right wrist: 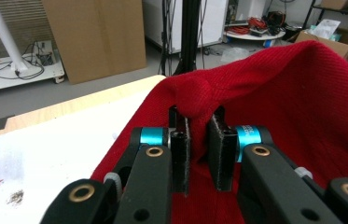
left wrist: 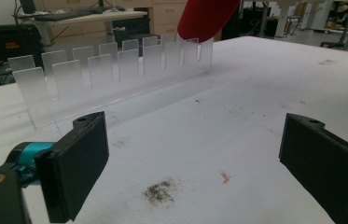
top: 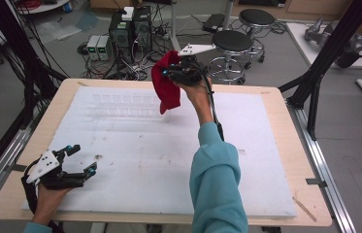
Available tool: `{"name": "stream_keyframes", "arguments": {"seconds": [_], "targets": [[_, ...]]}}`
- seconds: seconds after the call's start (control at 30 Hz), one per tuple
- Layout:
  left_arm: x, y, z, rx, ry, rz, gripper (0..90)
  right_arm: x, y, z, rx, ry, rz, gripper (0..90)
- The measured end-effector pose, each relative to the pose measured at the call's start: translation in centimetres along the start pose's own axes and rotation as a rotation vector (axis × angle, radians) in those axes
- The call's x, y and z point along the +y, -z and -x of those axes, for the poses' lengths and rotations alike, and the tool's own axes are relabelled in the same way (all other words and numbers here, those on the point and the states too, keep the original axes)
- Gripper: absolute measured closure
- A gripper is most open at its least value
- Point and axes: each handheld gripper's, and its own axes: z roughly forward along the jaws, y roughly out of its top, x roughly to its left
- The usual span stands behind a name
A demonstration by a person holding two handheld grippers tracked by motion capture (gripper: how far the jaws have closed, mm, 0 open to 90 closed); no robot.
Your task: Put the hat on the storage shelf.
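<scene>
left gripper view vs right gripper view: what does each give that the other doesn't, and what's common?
Left gripper view alone: the clear slotted rack standing on the white table pad, seen between the left gripper's wide-open jaws.

Right gripper view alone: the right gripper pinching a fold of the red cloth, with a cardboard sheet on the floor beyond.

Both: the red cloth and the stained white pad.

A clear slotted rack stands on the white tabletop. Two stools and computer towers sit on the floor beyond.
</scene>
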Motion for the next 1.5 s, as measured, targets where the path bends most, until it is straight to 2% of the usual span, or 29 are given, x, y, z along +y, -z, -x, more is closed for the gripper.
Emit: {"name": "stream_keyframes", "arguments": {"seconds": [0.3,0.47,1.13,1.27,1.3,1.33,1.47,1.5], "targets": [[0.0,0.0,0.0,-0.001,0.0,0.0,8.7,0.6,-1.5,-0.7,0.019,0.007,-0.004,80.6],[0.0,0.0,-0.1,-0.003,0.001,0.0,8.7,1.2,-2.2,-1.3,0.035,0.032,-0.016,80.4],[0.0,0.1,-0.1,-0.006,0.0,0.001,8.7,0.1,-2.8,-0.2,-0.004,-0.048,-0.079,76.4],[0.0,0.1,-0.1,-0.006,0.0,0.001,8.7,0.1,-2.6,0.1,-0.012,-0.067,-0.048,72.1],[0.0,0.1,0.0,-0.006,0.0,0.001,8.7,0.2,-2.5,0.0,-0.024,-0.065,-0.046,67.0],[0.0,0.1,0.0,-0.006,-0.001,0.001,8.7,0.2,-2.5,0.0,-0.024,-0.065,-0.046,67.0],[0.0,0.1,0.0,-0.006,-0.002,0.0,8.7,0.3,-2.2,-0.1,-0.075,-0.063,-0.046,39.5],[0.0,0.1,0.0,-0.007,-0.002,0.0,8.7,0.3,-2.2,-0.1,-0.075,-0.063,-0.046,39.5]]}}
